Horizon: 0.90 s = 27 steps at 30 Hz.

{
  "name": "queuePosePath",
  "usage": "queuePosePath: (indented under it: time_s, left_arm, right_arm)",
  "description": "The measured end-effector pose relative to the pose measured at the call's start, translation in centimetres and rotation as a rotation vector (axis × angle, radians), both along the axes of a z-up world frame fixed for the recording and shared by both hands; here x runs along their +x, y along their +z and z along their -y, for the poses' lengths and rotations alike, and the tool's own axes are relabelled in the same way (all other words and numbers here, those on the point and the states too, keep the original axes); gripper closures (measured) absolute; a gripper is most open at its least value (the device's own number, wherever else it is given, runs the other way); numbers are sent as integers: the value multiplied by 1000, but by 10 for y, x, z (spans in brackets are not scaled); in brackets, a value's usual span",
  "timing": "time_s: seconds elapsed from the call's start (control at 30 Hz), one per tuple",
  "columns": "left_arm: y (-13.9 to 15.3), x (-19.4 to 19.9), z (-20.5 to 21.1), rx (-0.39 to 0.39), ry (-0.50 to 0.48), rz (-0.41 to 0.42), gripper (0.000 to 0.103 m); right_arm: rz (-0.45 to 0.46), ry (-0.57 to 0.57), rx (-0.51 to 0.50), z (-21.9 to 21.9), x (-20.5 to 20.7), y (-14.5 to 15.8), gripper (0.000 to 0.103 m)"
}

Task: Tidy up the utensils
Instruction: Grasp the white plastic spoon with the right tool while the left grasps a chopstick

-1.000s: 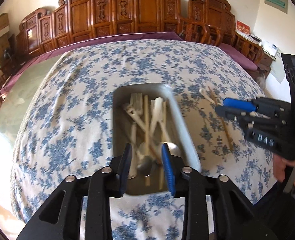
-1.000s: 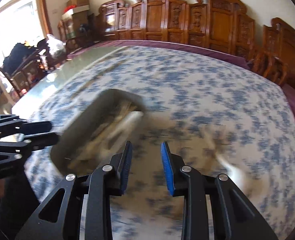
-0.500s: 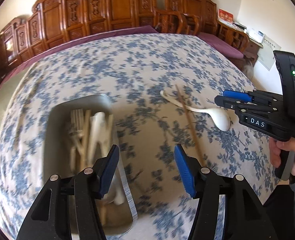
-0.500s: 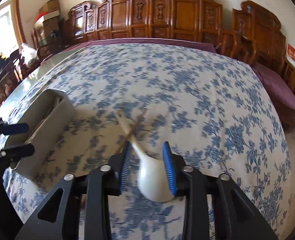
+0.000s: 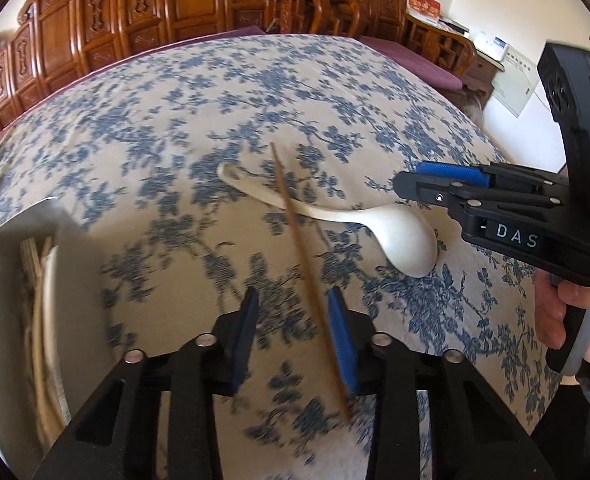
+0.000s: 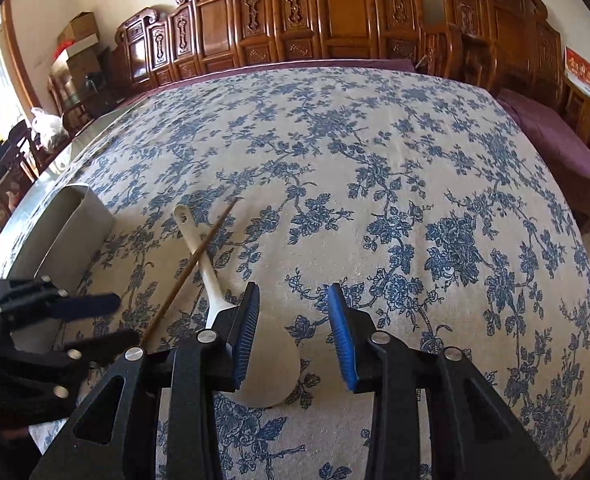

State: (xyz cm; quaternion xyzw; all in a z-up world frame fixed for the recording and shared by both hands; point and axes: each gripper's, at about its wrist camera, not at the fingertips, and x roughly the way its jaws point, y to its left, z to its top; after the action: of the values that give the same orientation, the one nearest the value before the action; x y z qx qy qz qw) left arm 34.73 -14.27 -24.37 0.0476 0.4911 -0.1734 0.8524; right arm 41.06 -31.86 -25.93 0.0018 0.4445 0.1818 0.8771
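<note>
A white ladle-like spoon (image 5: 399, 236) lies on the flowered tablecloth with a wooden chopstick (image 5: 299, 240) crossing its handle. My left gripper (image 5: 295, 332) is open, low over the near end of the chopstick, which runs between its fingers. My right gripper (image 6: 293, 332) is open over the spoon's bowl (image 6: 271, 372); the chopstick (image 6: 191, 264) lies to its left. It also shows in the left wrist view (image 5: 427, 188), just right of the spoon. The grey utensil tray (image 5: 11, 280) with several utensils sits at the left.
The grey tray (image 6: 55, 232) shows at the left in the right wrist view, beside the left gripper (image 6: 95, 320). Carved wooden chairs (image 6: 335, 20) line the table's far edge. A purple cloth (image 6: 551, 144) shows under the tablecloth at the right.
My left gripper has swung right from above the tray to the chopstick. My right gripper has moved over the spoon's bowl and opened wider.
</note>
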Motion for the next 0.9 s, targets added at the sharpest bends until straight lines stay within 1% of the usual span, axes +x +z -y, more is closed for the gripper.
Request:
queuePosePath:
  time_s: [0.03,0.13,0.2,0.23,0.3,0.37,0.63,0.73,0.9]
  left_arm:
    - [-3,2,4,0,-7,-7,79]
    - [-7,5,10,4,-19,-8,80]
    - [-8,5,13,19,-24,4,85]
    - [-9,4,13,26,-27,10,94]
    - [-9,3,11,27,-25,14,98]
    - [-8,2,6,22,-19,4,99]
    - [10,-17,-20,6,13,20,99]
    - [17,-21,-26,13,20,36,99]
    - [25,-27,-33,10,29,48,99]
  right_arm:
    - [3,3,-1,-1,1,1,65]
    - [11,22,-1,-7,2,3,65]
    - [11,37,2,-10,3,4,65]
    - [11,41,2,-11,4,5,65]
    - [5,48,7,-13,5,5,65]
    - [-13,60,23,-16,7,2,65]
    - [-46,154,-10,-46,9,-6,65]
    - [-51,191,-66,-61,7,-8,65]
    - [-63,210,-161,-72,5,-13,65]
